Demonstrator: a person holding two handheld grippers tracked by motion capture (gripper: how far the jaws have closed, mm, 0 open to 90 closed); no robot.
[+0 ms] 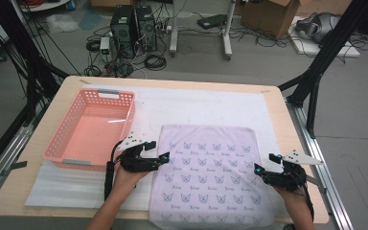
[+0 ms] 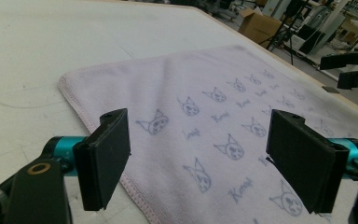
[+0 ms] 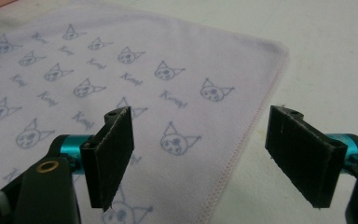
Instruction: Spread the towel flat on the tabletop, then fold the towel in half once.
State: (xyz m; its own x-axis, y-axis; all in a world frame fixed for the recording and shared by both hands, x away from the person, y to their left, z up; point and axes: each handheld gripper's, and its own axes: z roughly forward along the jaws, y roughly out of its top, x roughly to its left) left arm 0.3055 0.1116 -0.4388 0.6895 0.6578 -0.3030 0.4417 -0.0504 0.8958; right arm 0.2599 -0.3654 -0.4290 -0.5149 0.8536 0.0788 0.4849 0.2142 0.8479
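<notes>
A pale lilac towel (image 1: 210,173), printed with small cat faces and script, lies spread flat on the near middle of the bench (image 1: 278,110), over a white sheet; its near edge hangs slightly past the bench's near rim. The left hand-held gripper (image 1: 157,150) sits at the towel's left edge, jaws wide apart and holding nothing; the stitched hem passes beneath the gap. The right hand-held gripper (image 1: 266,163) stands at the towel's right edge in the same condition: jaws spread, nothing between the pads, hem running below. A pink perforated plastic basket (image 1: 76,139), rectangular with rounded corners, rests to the far left, vacant. Risks, as judged: the towel is thin, soft terry with a narrow overlocked hem, so a pad closing too shallow could slip off the edge, and a deep bite could catch the white sheet as well. Uneven pulls from the two sides would wrinkle or skew the cloth.
</notes>
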